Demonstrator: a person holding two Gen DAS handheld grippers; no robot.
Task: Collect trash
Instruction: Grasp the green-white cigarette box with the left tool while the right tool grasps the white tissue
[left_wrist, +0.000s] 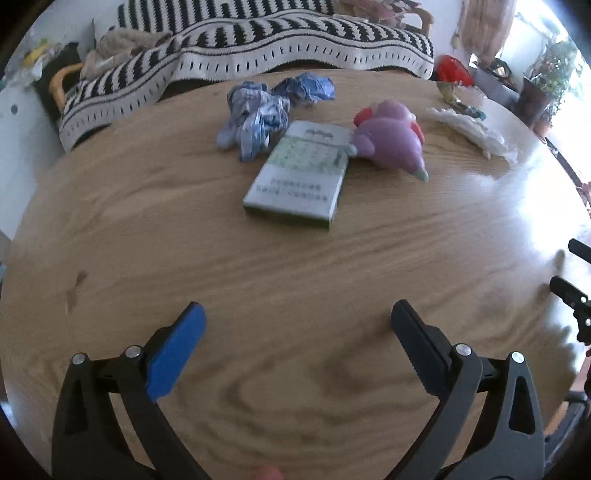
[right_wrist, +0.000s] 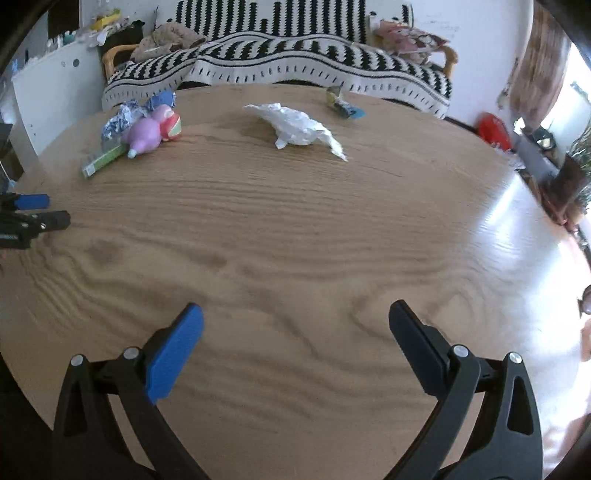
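The left hand-held gripper stands wide apart and holds nothing, one finger faced with a smooth blue pad, the other plain black with a toothed inner edge, both low in the frame over the surface, a round top of pale wood with bold wavy grain. The right hand-held gripper is spread just as wide and holds nothing, above the same wood.

In the left wrist view the trash lies in the upper middle: two crumpled blue-and-white foil wrappers, shiny and creased, touching the far corner of a flat rectangular green-and-white box. A smooth, rounded purple toy with a pink cap rests against the box's right edge. Farther right lies a crumpled white paper, long and ragged.

In the right wrist view the white paper sits upper centre, well apart from a small twisted yellow-and-blue wrapper near the far rim. A black-and-white striped knitted blanket drapes the seat behind.
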